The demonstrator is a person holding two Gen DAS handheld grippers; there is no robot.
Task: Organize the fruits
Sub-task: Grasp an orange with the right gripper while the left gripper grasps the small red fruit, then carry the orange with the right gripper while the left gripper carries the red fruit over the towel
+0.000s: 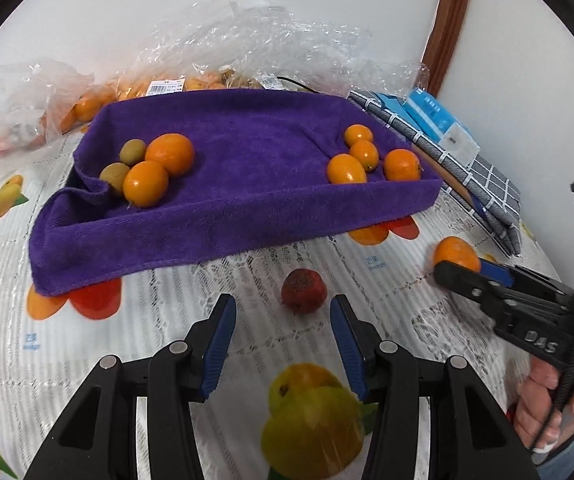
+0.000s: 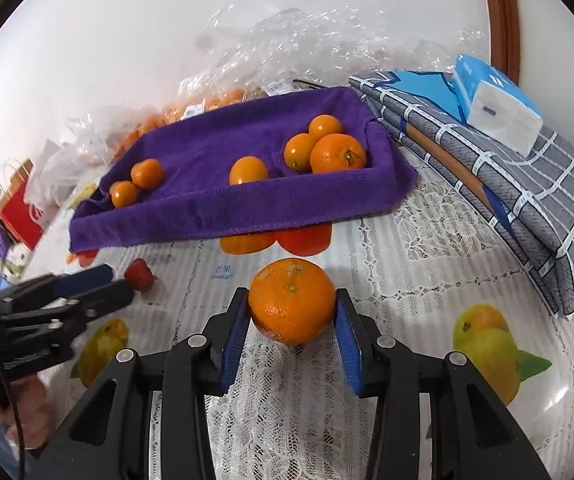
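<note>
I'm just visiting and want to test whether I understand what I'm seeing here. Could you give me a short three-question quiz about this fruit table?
1. True or false: the right gripper has its pads on either side of an orange.
2. Which small fruit lies on the table just ahead of the left gripper? A) a banana B) a dark red fruit C) a green apple
3. Fill in: the fruits already sorted sit in a tray lined with a ______ towel.

Key: 1 true. 2 B. 3 purple.
</note>
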